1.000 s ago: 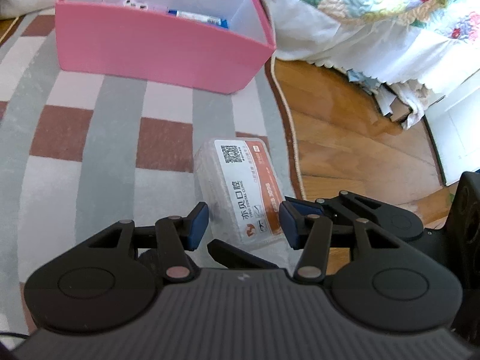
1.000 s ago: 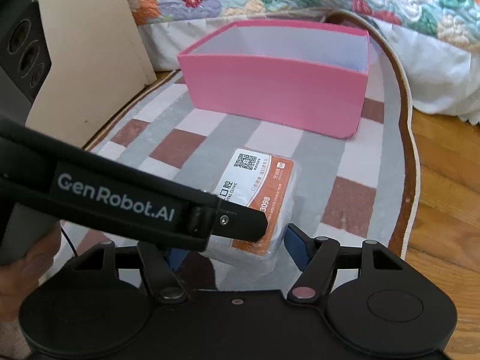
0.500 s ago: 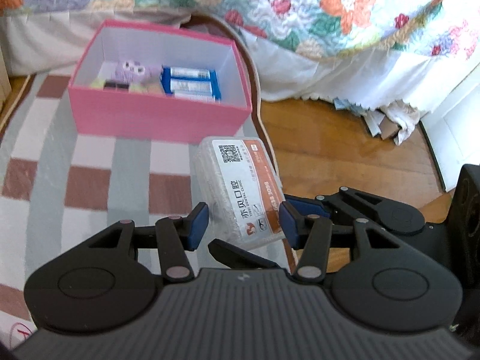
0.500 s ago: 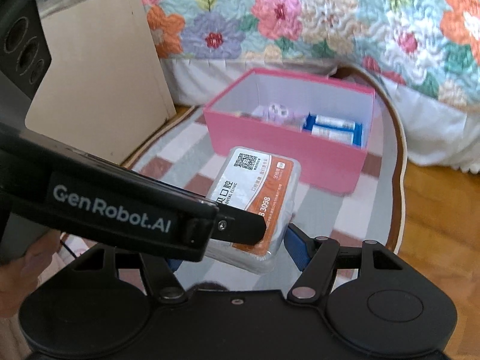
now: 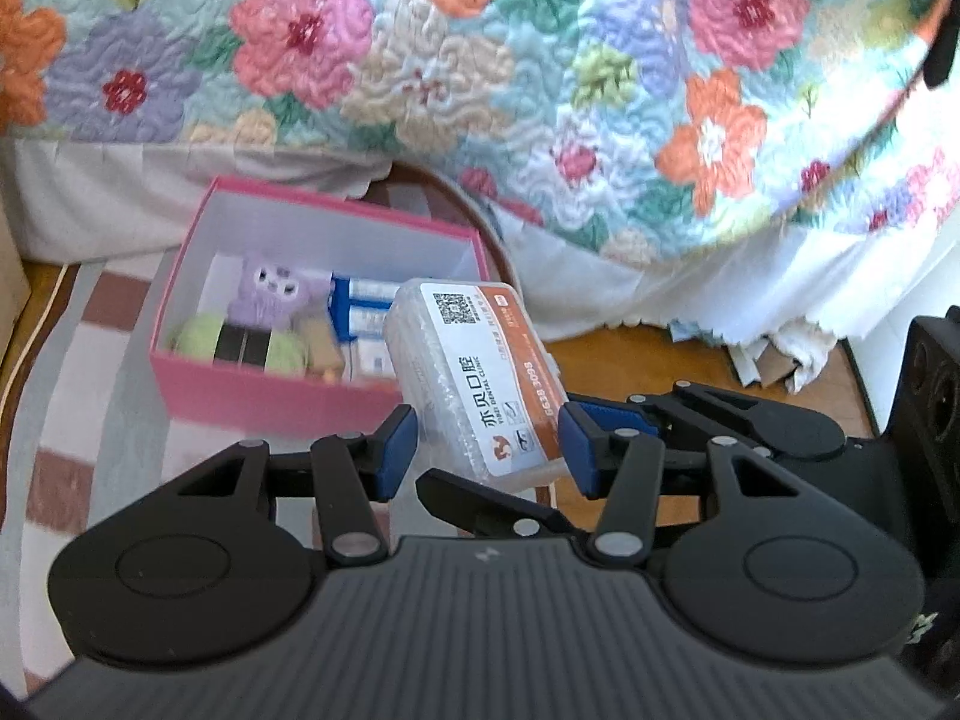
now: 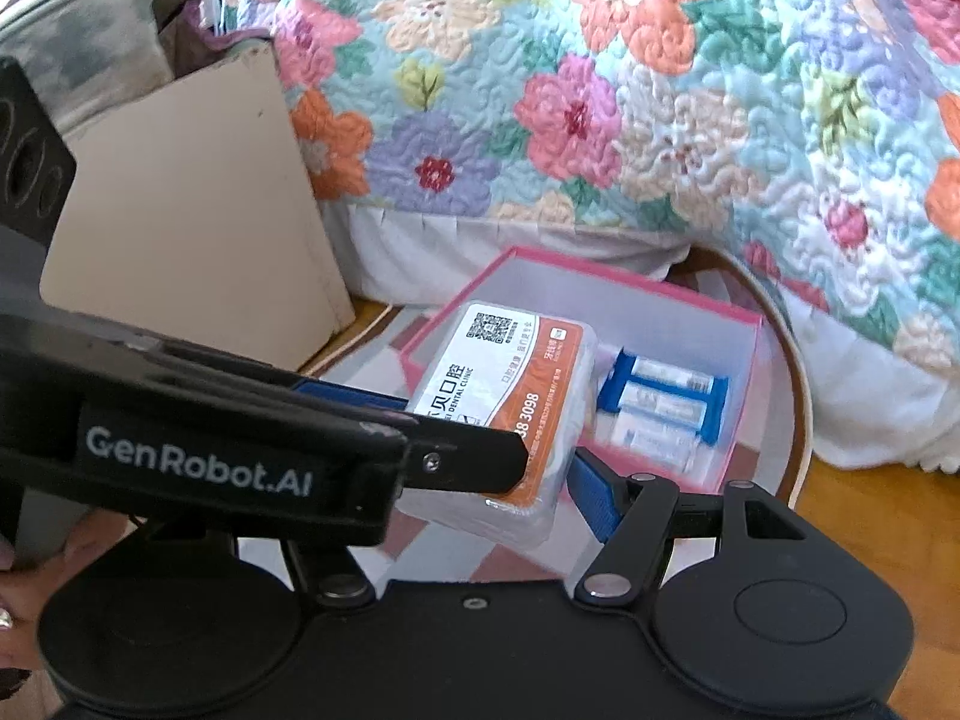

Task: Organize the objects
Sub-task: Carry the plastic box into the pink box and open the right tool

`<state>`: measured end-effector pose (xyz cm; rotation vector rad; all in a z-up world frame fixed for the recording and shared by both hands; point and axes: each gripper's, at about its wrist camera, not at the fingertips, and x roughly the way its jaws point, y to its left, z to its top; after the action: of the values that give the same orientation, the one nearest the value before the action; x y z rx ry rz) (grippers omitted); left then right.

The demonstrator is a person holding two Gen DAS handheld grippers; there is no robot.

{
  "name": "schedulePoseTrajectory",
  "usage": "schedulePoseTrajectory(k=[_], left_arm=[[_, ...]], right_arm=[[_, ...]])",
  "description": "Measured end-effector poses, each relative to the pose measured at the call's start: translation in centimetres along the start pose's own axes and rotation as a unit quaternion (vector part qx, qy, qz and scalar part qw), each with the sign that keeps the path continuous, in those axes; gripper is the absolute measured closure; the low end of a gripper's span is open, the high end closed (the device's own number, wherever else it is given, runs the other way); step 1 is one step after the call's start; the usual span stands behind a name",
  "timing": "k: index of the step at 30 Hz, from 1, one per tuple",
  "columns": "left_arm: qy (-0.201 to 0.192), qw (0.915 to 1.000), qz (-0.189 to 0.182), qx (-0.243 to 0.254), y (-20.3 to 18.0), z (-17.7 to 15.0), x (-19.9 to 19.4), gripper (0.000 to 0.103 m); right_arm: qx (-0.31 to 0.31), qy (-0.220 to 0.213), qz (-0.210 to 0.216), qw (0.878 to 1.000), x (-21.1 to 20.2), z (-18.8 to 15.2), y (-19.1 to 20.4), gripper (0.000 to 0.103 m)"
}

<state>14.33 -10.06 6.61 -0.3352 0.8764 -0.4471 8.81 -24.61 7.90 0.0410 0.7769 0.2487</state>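
A clear plastic floss box [image 5: 474,384] with an orange and white label hangs in the air, tilted, just in front of the pink box [image 5: 270,390]. My left gripper [image 5: 486,450] is shut on it, blue pads on its two sides. My right gripper [image 6: 480,516] is shut on the same floss box [image 6: 516,396] crosswise; its left pad is hidden behind the left gripper's black finger. The pink box [image 6: 741,396] holds a purple toy [image 5: 270,294], green items and blue-wrapped tubes [image 6: 660,402].
The pink box stands on a striped rug [image 5: 102,396] beside a bed with a floral quilt [image 5: 480,90]. Wooden floor [image 6: 870,528] lies to the right. A beige board [image 6: 180,210] leans at the left. A person's hand [image 6: 18,600] shows at the lower left.
Both grippers have risen together with the floss box, lifting it off the rug. The pink box now sits lower in view, with its inside showing.
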Motion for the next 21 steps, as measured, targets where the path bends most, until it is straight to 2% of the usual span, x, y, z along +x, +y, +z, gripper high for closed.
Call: schedulePoseTrajectory(k=[6,10,16,21], left_arm=[[-0.009,0.9998,-0.013,-0.01,1.7,5.1,3.7,0.053],[0.013,0.9987,-0.02,-0.046,4.5,7.3,8.1,0.053],[0.038,0.9961,-0.012,-0.078,8.1,7.8,15.1,0.053],[0.067,0.9916,-0.006,-0.111,11.0,7.4,20.1,0.053]], right_arm=[[-0.034,-0.007,-0.021,0.999,2.3,4.6,-1.6,0.032],[-0.049,-0.001,-0.027,0.998,5.8,6.8,-3.6,0.032],[-0.02,0.036,-0.015,0.999,12.4,7.5,-7.4,0.032],[-0.028,0.078,-0.02,0.996,18.0,6.6,-9.1,0.032]])
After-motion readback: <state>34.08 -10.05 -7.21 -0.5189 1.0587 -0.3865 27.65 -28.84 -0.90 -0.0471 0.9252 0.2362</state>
